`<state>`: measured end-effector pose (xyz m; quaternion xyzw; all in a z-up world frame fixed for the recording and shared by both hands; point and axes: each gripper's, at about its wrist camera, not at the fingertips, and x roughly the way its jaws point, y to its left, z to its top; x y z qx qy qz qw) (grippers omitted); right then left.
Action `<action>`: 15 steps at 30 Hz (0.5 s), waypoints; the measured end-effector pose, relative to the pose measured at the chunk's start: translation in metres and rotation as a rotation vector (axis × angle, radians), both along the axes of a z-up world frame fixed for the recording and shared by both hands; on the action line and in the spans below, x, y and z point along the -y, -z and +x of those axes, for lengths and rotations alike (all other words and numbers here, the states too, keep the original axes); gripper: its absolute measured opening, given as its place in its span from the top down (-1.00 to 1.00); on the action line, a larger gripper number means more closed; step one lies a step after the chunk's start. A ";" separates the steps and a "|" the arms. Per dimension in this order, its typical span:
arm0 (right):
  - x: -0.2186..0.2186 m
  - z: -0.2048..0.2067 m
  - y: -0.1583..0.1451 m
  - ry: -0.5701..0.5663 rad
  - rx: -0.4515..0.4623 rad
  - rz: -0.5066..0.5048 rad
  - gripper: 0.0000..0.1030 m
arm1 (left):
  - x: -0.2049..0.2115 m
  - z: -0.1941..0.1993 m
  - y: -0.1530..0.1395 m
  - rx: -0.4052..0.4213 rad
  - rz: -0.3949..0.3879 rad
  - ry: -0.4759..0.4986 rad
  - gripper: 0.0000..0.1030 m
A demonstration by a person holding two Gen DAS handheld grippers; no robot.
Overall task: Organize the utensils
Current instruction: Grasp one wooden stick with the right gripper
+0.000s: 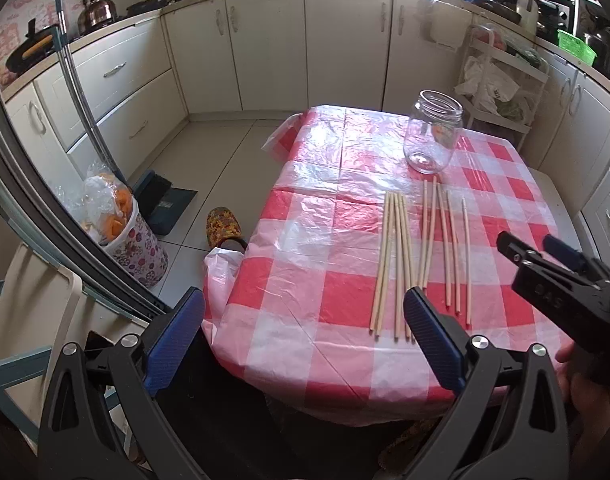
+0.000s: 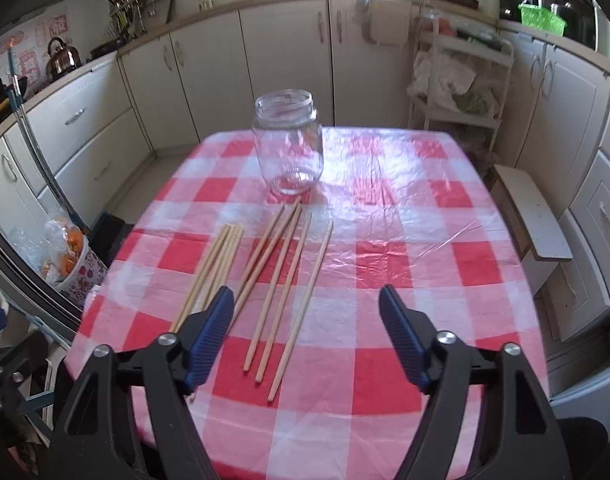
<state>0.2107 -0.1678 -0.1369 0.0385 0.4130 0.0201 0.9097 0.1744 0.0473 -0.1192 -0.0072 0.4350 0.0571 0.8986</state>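
- Right gripper (image 2: pixel 305 336) hangs above the near part of the table, jaws apart with nothing between them; its blue pads (image 2: pixel 209 336) touch nothing
- Left gripper (image 1: pixel 305 344) hovers over the table's near left edge, jaws spread wide and empty; the right one shows at the right edge of its view
- Loose chopsticks (image 2: pixel 283 292) lie just ahead of the right gripper's left finger, five of them fanned out on the cloth; their far tips point toward the jar
- Bundled chopsticks (image 2: pixel 213 272) lie tight together just left of the loose ones, near ends hidden behind the left finger
- Glass jar (image 2: pixel 289 144) stands upright, empty and lidless, just beyond the chopstick tips
- Checked tablecloth (image 2: pixel 405 260), red and white under clear plastic, covers the table; cream cabinets (image 2: pixel 281 64) line the walls behind
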 end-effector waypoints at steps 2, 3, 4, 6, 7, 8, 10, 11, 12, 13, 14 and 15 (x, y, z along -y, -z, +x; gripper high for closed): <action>0.001 0.015 0.013 0.002 -0.039 0.012 -0.09 | -0.002 0.006 0.003 -0.008 -0.008 -0.005 -0.86; 0.003 0.023 0.019 0.005 -0.054 0.022 -0.07 | -0.003 0.009 0.004 -0.009 -0.009 -0.007 -0.86; 0.003 0.029 0.025 0.006 -0.064 0.020 0.01 | -0.004 0.010 0.005 -0.011 -0.008 -0.009 -0.86; 0.004 0.042 0.034 0.008 -0.087 0.008 0.10 | -0.005 0.015 0.007 -0.016 -0.010 -0.010 -0.86; 0.004 0.047 0.038 0.009 -0.096 0.004 0.13 | -0.005 0.018 0.009 -0.020 -0.011 -0.010 -0.86; 0.005 0.054 0.043 0.013 -0.106 -0.011 0.21 | -0.005 0.020 0.011 -0.023 -0.012 -0.012 -0.86; 0.007 0.062 0.050 0.017 -0.126 -0.011 0.27 | -0.006 0.026 0.013 -0.026 -0.018 -0.013 -0.86; 0.009 0.067 0.054 0.018 -0.134 -0.014 0.30 | -0.006 0.027 0.013 -0.026 -0.020 -0.013 -0.86; 0.009 0.070 0.057 0.017 -0.140 -0.022 0.32 | -0.006 0.030 0.014 -0.024 -0.019 -0.012 -0.86; 0.011 0.073 0.060 0.013 -0.144 -0.023 0.35 | -0.006 0.032 0.014 -0.021 -0.017 -0.012 -0.86; 0.011 0.075 0.062 0.005 -0.148 -0.022 0.36 | -0.005 0.036 0.014 -0.016 -0.015 -0.010 -0.86; 0.010 0.078 0.065 -0.003 -0.153 -0.034 0.36 | -0.005 0.038 0.014 -0.012 -0.015 -0.007 -0.86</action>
